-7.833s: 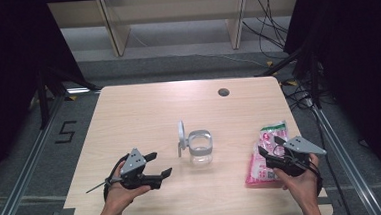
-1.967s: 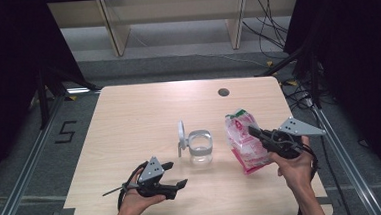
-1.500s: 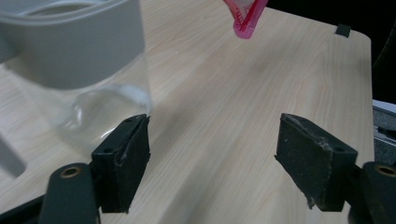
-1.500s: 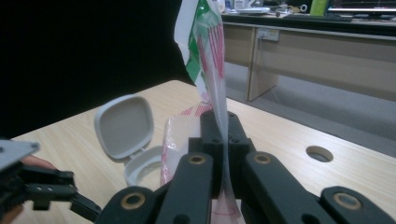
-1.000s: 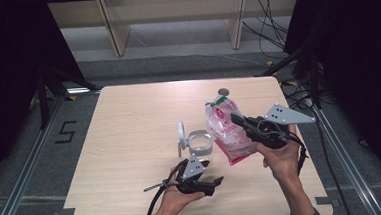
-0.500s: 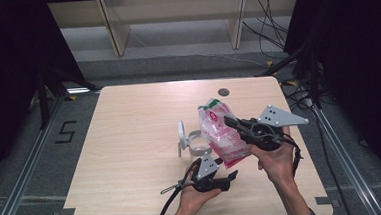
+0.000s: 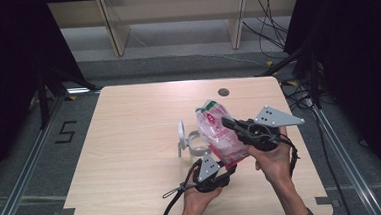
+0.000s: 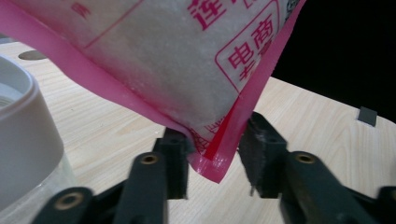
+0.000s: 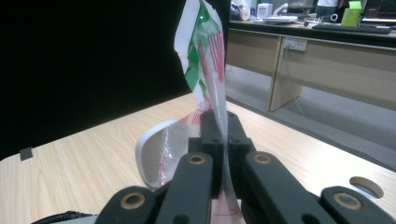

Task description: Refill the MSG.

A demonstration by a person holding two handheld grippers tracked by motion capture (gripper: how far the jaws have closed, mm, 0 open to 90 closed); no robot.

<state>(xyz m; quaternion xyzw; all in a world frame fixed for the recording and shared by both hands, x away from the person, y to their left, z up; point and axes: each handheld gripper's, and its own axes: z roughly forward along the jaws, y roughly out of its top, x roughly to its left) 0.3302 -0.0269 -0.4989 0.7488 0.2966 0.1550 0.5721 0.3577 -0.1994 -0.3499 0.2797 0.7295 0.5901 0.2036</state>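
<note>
With my right gripper [image 9: 223, 140] pinching the pink bag [image 7: 219, 136] above the jar [image 7: 196, 143] and my left gripper [image 8: 215, 161] just closing around its bottom corner, pads not yet pressing, I fear the slick corner slipping and spilling.

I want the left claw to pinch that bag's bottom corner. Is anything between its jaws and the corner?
Nothing visible. The pink bag corner hangs between the left claw jaws, which have just been closing; the jar sits off to the side.
</note>
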